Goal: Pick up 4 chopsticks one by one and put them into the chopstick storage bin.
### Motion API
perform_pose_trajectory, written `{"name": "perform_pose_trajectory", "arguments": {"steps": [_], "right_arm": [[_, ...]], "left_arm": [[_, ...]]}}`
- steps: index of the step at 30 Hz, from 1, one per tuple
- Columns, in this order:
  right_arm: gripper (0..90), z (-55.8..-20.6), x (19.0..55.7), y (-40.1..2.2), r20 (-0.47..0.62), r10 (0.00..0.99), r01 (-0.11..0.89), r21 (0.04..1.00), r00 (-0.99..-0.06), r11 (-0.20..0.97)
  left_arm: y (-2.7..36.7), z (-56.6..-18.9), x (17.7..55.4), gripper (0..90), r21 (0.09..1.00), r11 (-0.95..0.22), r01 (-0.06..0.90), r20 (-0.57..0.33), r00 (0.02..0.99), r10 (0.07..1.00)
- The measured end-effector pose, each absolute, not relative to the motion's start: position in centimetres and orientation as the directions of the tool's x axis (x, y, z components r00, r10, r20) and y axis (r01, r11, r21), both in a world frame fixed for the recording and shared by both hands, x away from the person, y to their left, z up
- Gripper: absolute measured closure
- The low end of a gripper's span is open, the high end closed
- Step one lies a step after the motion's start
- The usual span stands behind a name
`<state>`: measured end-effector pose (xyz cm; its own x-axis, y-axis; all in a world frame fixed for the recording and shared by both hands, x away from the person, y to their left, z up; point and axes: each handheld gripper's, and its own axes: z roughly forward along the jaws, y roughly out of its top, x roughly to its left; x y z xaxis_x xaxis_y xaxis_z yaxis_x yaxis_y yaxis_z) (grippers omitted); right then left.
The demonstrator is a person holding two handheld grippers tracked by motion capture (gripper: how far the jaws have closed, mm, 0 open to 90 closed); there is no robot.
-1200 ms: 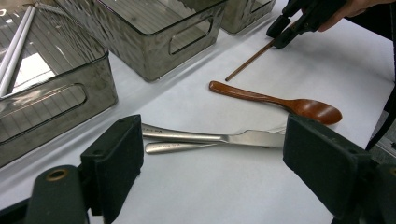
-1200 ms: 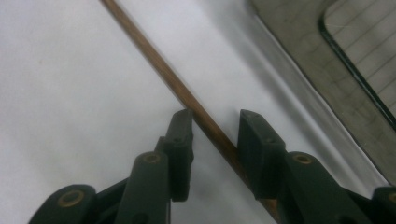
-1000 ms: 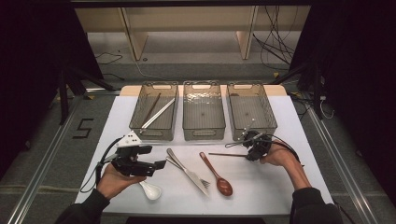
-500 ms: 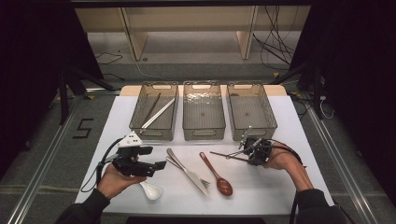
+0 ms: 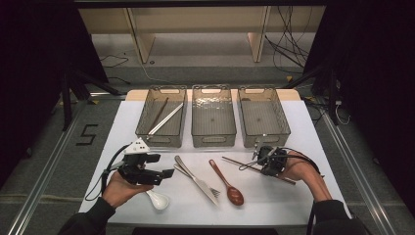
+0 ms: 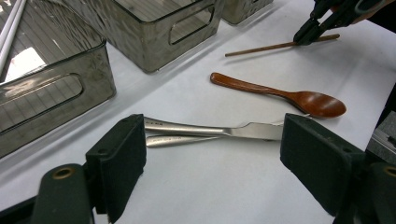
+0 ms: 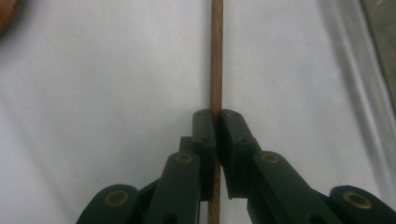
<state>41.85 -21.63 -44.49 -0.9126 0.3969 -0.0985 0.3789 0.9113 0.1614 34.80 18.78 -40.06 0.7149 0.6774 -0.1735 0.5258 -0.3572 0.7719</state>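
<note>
While the right hand-held gripper (image 7: 216, 122) has just been closing and now pinches the wooden chopstick (image 7: 215, 56) lying on the table (image 5: 274, 205) near the right bin (image 5: 264, 117), lift it level and slowly; the left hand-held gripper (image 6: 212, 163) hangs spread over the knife (image 6: 196, 128)

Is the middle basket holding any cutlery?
No, in the high view the middle basket shows a bare floor, while the chopsticks lie in the left basket.
</note>
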Motion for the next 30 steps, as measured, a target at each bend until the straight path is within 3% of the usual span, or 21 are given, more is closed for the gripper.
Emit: {"name": "perform_pose_trajectory", "arguments": {"steps": [14,30], "right_arm": [[85.4,-40.9,39.0,-18.6,-0.115,0.341,0.296,0.298,-0.933,0.908],[85.4,-39.8,36.0,-13.7,-0.136,0.192,0.145,0.294,-0.972,0.945]], "left_arm": [[17.7,-40.1,34.6,19.3,0.769,-0.409,0.492,-0.144,0.755,0.639],[14.6,-39.7,34.4,18.9,0.749,-0.514,0.418,-0.073,0.823,0.563]]}}
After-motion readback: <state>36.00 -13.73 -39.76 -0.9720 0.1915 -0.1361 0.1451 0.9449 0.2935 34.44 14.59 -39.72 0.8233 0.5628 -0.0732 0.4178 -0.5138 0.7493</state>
